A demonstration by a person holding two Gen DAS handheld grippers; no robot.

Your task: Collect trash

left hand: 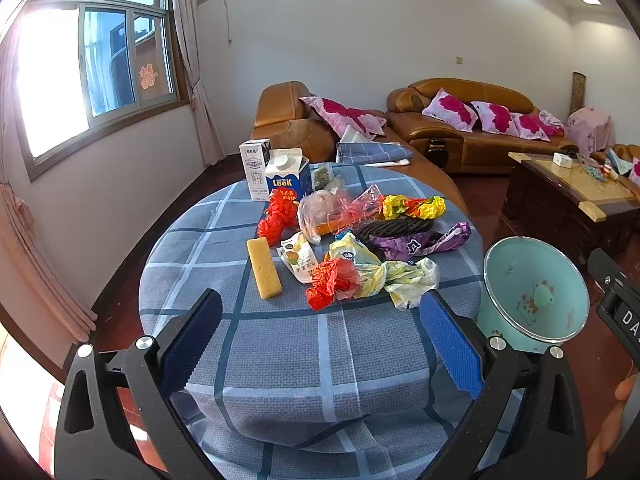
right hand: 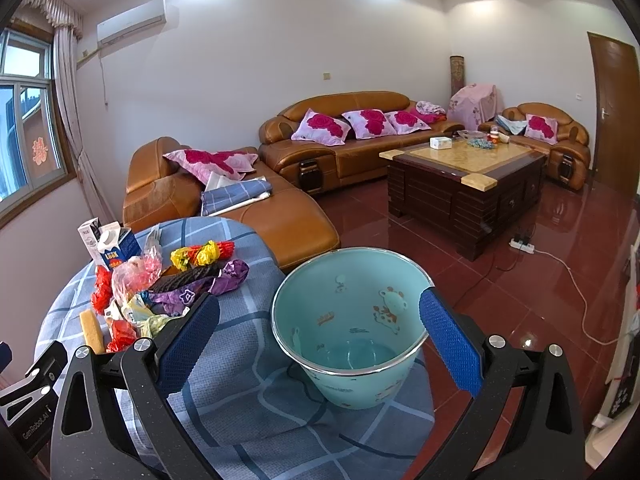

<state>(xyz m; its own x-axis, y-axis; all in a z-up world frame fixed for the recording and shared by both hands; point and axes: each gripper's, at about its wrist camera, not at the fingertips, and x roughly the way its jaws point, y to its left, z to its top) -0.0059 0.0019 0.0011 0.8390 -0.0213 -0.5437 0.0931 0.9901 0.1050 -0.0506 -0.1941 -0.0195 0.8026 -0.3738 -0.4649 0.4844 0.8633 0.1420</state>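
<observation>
The left gripper [left hand: 320,336] hovers over the near part of a round table [left hand: 280,360] covered with a blue checked cloth, its blue-padded jaws spread wide and holding nothing. The trash pile [left hand: 352,240] lies ahead of it on the middle of the table, beyond the fingertips and apart from them; the closest pieces are a crumpled red wrapper [left hand: 332,282] and a yellowish plastic bag [left hand: 400,280], which sits just beyond the right fingertip. A yellow block [left hand: 264,268] lies to the left of the pile. Further back are a purple wrapper [left hand: 424,242], a dark ribbed piece, a clear bag with pink print, a yellow and red wrapper [left hand: 414,206] and another red wrapper [left hand: 276,216]. At the far edge stand a white carton [left hand: 255,170] and a blue and white carton [left hand: 288,176], side by side.

The right gripper [right hand: 320,340] is also released, jaws wide and empty, with a light green bin [right hand: 348,320] between and just beyond its fingertips. The bin stands beside the table at its right edge, open top toward the camera, with cartoon animal prints and a silver rim; its inside looks empty. From this view the trash pile [right hand: 160,284] lies to the left of the gripper, beyond its left finger
</observation>
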